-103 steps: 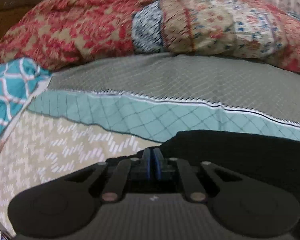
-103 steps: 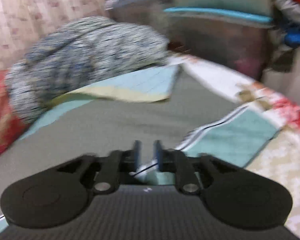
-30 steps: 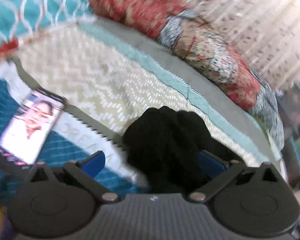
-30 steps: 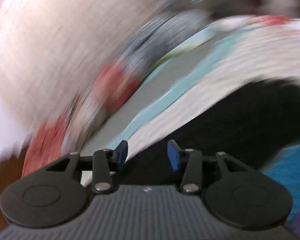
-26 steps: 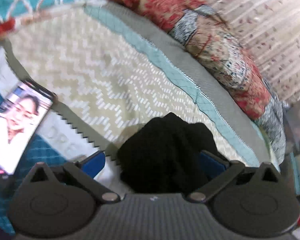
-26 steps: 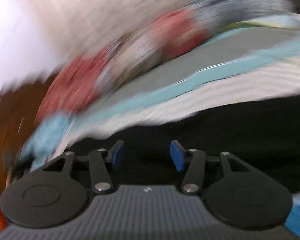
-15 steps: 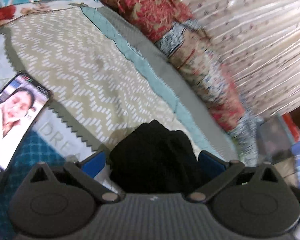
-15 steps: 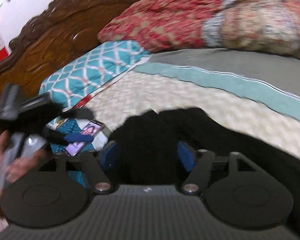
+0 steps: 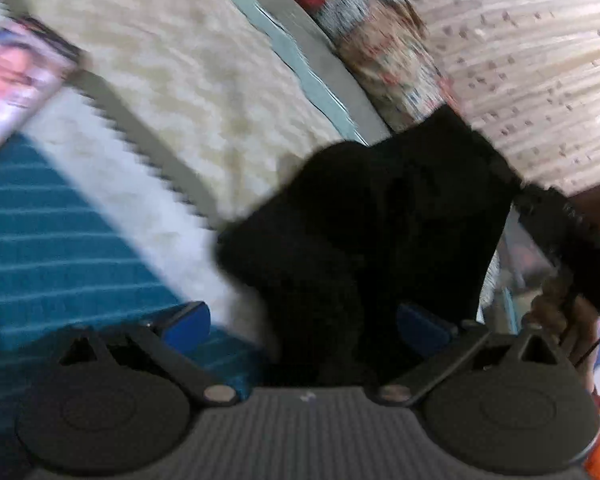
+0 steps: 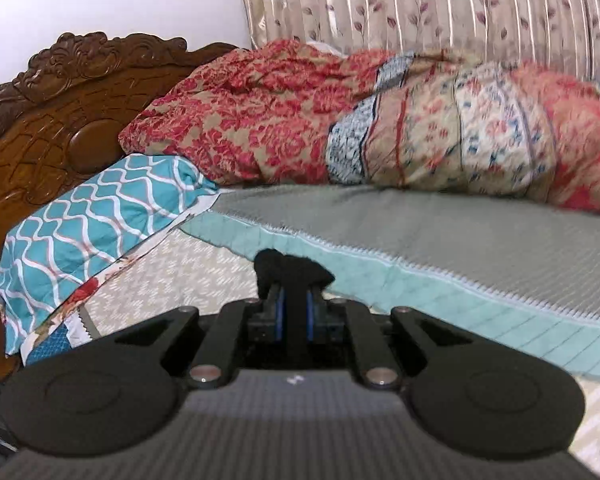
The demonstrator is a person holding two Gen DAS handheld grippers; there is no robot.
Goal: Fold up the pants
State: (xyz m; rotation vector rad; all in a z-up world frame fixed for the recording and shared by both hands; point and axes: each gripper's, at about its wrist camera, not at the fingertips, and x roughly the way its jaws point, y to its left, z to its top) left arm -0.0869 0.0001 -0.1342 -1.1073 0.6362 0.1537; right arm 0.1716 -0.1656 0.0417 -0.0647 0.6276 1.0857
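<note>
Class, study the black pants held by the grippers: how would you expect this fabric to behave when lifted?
The black pants probably flop: they bunch and sag. The right gripper, closing, squeezes fabric thin, so likely soft. Between the left gripper's wide pads, they may slide.

We count one black pants (image 9: 380, 220), one phone (image 9: 16, 76), one teal pillow (image 10: 96, 208), and two grippers.

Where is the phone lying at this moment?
In the left wrist view the phone lies at the far left edge on the bedspread, screen lit, well left of the black pants.
</note>
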